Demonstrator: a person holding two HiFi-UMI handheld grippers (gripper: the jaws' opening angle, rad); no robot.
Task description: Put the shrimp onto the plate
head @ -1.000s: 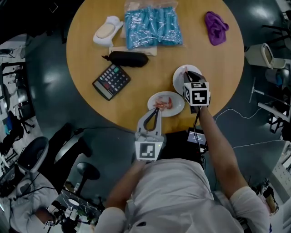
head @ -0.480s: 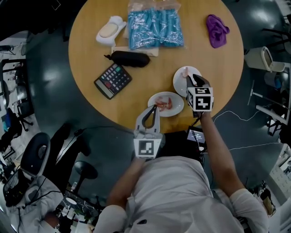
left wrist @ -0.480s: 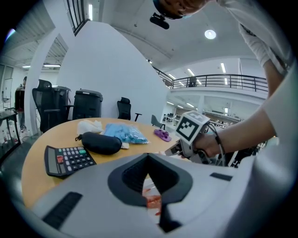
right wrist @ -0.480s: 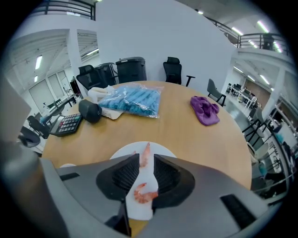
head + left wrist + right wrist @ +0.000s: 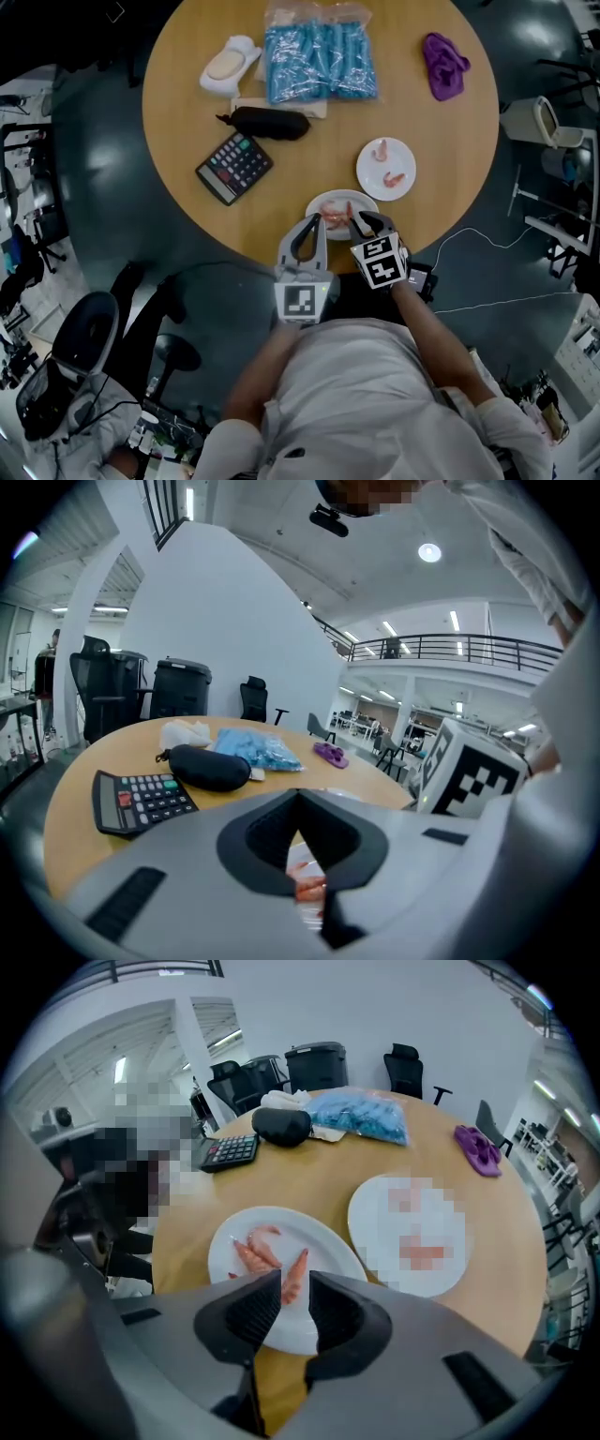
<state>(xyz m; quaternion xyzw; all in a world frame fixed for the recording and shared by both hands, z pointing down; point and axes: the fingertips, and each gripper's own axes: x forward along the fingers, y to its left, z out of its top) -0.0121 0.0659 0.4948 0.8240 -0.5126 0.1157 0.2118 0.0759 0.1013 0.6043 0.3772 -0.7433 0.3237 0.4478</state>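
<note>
The left gripper (image 5: 317,223), jaws together and empty, rests at the near plate (image 5: 328,1249), where shrimp (image 5: 265,1256) lie. The right gripper (image 5: 294,1284) hovers over them, its jaws just opened fairly wide and pinching nothing. The far plate (image 5: 368,172) holds two more. This looks like the next pickup: lower, close on one shrimp, carry it right.

Pink-orange shrimp (image 5: 335,217) lie on a white plate (image 5: 343,196) at the tips of the grey, black-padded left gripper (image 5: 317,221), whose cube (image 5: 302,302) bears black-and-white squares. Beyond it, the tan counter (image 5: 319,141) carries a blue bag (image 5: 319,56), a purple cloth (image 5: 444,58) and a black calculator (image 5: 234,167).
</note>
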